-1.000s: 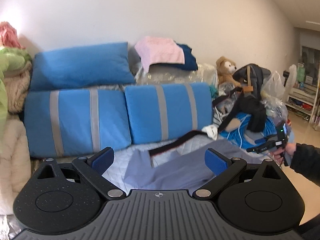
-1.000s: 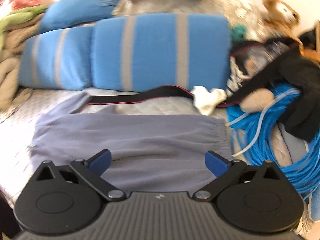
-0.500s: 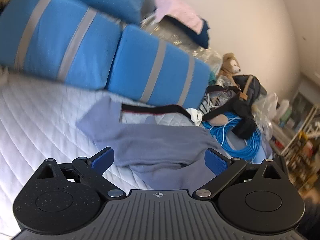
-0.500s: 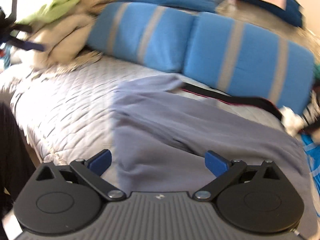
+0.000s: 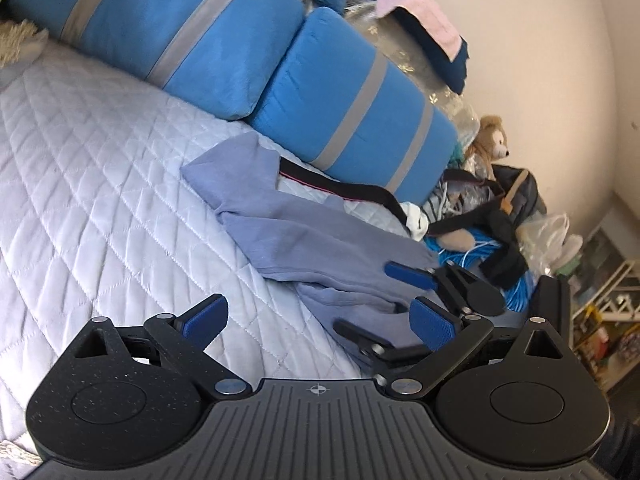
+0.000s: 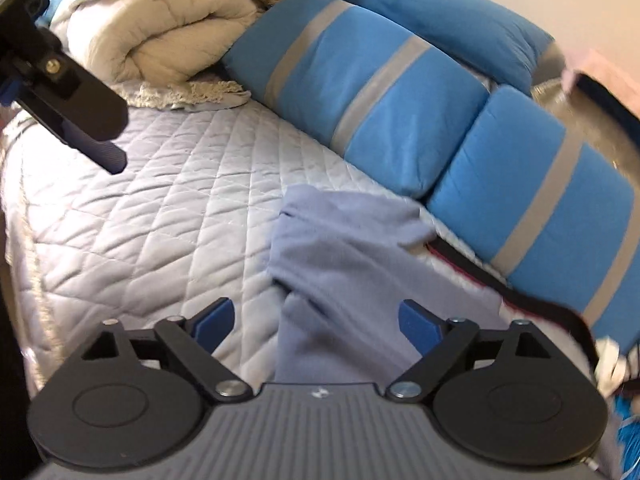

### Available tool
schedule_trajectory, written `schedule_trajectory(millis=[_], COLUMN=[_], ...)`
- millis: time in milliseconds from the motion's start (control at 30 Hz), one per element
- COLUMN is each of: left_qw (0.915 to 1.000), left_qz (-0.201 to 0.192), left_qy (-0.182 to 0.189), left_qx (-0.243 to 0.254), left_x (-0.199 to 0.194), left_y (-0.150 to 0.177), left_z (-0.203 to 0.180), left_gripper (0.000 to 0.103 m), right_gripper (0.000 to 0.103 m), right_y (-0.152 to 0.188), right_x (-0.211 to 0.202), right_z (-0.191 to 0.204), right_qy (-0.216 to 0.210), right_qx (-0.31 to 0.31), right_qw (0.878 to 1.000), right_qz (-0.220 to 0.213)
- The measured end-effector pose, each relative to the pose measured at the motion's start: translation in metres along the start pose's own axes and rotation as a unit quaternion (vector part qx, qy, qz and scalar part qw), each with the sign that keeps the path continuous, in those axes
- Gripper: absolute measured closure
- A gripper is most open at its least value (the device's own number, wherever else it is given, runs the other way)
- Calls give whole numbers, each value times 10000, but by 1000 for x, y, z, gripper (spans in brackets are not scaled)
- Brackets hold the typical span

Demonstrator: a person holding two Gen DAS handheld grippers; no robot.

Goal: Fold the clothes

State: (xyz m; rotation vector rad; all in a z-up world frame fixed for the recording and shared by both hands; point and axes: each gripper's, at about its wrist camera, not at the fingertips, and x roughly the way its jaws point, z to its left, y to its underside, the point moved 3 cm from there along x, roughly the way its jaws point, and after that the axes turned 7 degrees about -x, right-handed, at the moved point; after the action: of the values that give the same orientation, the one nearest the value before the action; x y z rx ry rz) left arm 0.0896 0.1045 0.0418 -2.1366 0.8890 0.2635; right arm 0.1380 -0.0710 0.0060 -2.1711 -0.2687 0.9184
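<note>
A grey-blue garment (image 5: 304,236) lies crumpled on the white quilted bed (image 5: 100,184), in front of the blue striped cushions. It also shows in the right wrist view (image 6: 344,256). My left gripper (image 5: 320,320) is open and empty above the bed's front edge, at the garment's near end. My right gripper (image 6: 316,320) is open and empty, low over the garment's near part. The right gripper also shows in the left wrist view (image 5: 400,292), open over the garment's right end.
Blue cushions with grey stripes (image 5: 344,120) line the back of the bed. A black strap (image 5: 344,188) lies behind the garment. Blue cable, bags and a teddy bear (image 5: 490,140) are piled at the right. Rolled beige blankets (image 6: 160,36) sit at the left.
Both grippers have swung left and dropped lower towards the bed. The right gripper has come into the left wrist view over the garment's right end. Both stay open.
</note>
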Motion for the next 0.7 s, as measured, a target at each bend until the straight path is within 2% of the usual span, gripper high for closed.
schedule_trajectory(millis=[133, 233, 300, 333, 367, 433, 467, 533, 600, 700], left_qw=[9999, 9993, 9978, 9976, 9977, 9978, 9975, 9967, 9961, 9970], left_qz=[-61, -60, -24, -24, -35, -76, -120, -121, -107, -36], left_qy=[115, 365, 596, 624, 604, 585, 600, 670, 724, 651], left_qx=[57, -112, -290, -313, -302, -314, -359, -448, -494, -413], left_x=[5, 8, 10, 10, 11, 11, 10, 10, 10, 14], left_y=[3, 6, 8, 9, 10, 11, 11, 10, 10, 11], left_z=[7, 12, 15, 16, 16, 17, 19, 21, 22, 21], left_gripper=[3, 3, 3, 3, 3, 3, 3, 3, 3, 3], right_gripper=[26, 28, 36, 45, 64, 91, 103, 103, 103, 103], right_y=[-10, -15, -18, -20, -21, -24, -27, -36, -47, -57], right_x=[25, 43, 56, 63, 69, 80, 81, 81, 76, 66], right_z=[8, 18, 27, 30, 32, 35, 30, 13, -17, -71], right_qy=[89, 154, 238, 292, 348, 482, 526, 575, 622, 881], right_qx=[-430, -850, -1272, -1467, -1651, -2019, -1932, -1514, -758, 233], right_qw=[9990, 9960, 9912, 9882, 9849, 9772, 9789, 9864, 9951, 9958], right_qz=[115, 216, 283, 335, 394, 446, 394, 275, 148, 20])
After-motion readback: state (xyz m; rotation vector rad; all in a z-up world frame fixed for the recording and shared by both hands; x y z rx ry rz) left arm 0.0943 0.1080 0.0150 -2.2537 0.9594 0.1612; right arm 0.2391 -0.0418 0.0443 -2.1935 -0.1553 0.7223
